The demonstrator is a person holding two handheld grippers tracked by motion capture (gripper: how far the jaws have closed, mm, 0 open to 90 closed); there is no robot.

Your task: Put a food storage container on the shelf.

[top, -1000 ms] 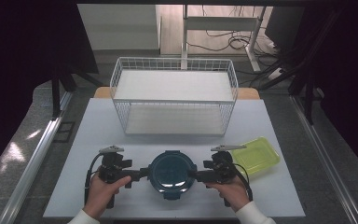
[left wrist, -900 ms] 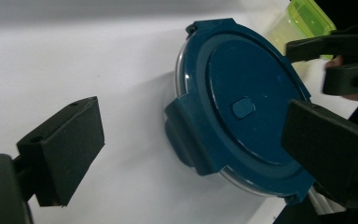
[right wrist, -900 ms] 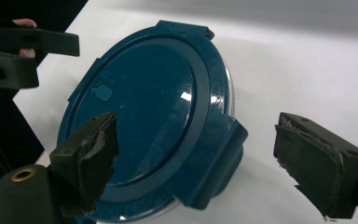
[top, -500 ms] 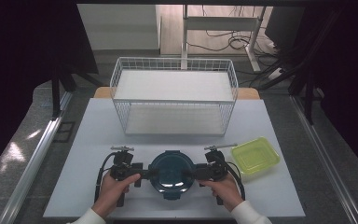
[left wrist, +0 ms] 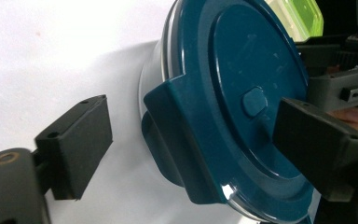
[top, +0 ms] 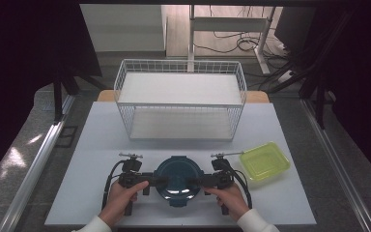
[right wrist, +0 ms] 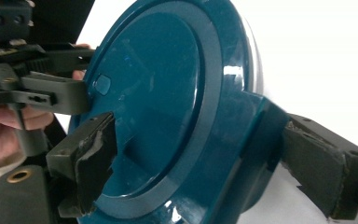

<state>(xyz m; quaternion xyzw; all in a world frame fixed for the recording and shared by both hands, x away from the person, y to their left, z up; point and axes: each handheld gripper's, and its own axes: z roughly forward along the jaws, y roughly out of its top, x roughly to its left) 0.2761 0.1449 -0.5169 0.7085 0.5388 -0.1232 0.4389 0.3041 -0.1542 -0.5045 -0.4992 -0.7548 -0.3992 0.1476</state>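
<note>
A round container with a dark teal lid (top: 178, 179) sits on the white table (top: 82, 145) near its front edge. My left gripper (top: 155, 181) reaches it from the left. In the left gripper view the gripper (left wrist: 198, 142) is open, one jaw out over the table and the other above the lid (left wrist: 251, 60), with the lid's side latch (left wrist: 177, 135) between them. My right gripper (top: 194, 181) comes from the right. In the right gripper view it (right wrist: 205, 163) is open astride the opposite latch (right wrist: 256, 135), one jaw over the lid (right wrist: 149, 93), the other close against the latch.
A white wire basket (top: 180, 99) with two levels stands at the back middle of the table. A shallow yellow-green tray (top: 264, 163) lies to the right of the right hand. Bare table lies to the left of the left hand.
Both hands have moved inward from the sides. Each gripper's jaws now straddle a latch of the teal-lidded container, which has stayed in place.
</note>
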